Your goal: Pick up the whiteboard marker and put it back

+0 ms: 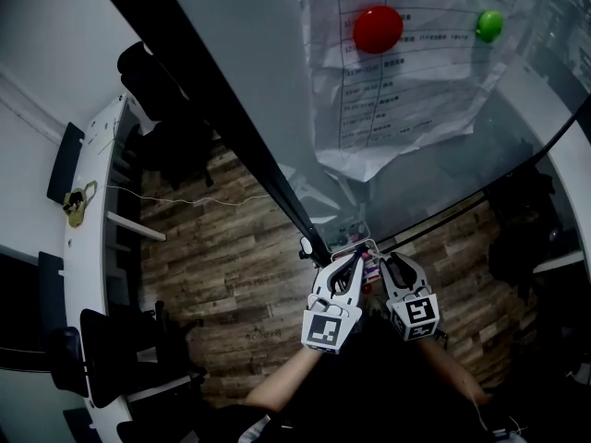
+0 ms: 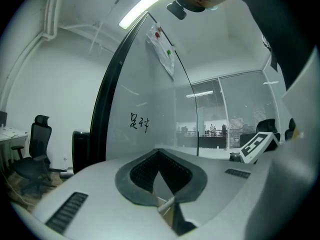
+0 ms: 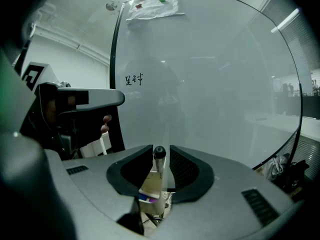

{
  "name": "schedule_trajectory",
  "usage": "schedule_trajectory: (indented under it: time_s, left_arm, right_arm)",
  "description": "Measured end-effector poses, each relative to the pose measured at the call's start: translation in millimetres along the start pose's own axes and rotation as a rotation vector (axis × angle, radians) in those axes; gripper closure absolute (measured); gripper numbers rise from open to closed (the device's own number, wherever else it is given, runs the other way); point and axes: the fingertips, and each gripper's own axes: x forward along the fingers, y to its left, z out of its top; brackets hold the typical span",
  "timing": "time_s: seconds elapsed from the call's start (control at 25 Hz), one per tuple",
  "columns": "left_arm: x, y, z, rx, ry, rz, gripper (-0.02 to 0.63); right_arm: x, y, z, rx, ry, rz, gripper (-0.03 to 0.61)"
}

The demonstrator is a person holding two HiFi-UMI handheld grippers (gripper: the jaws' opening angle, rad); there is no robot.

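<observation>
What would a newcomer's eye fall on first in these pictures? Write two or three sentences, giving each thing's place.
The red magnet and green magnet stand out, pinning a paper near the top of the glass board. Low in the head view, the left gripper and right gripper sit side by side at the board's lower edge. The right is shut on a marker; the left's jaws are together.

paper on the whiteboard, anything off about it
The paper on the whiteboard is crumpled, its lower edge buckled and uneven, pinned only near the top by a red magnet and a green magnet. The marker sits straight in the right gripper; nothing odd there.
</observation>
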Motion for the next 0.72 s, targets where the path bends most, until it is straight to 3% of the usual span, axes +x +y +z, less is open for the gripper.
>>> schedule_trajectory:
  time_s: [0.72]
  left_arm:
    - [-11, -4, 7, 0.003, -0.027, -0.046, 0.606]
  right_arm:
    - [-32, -2, 34, 0.022, -0.141, -0.085, 0.482]
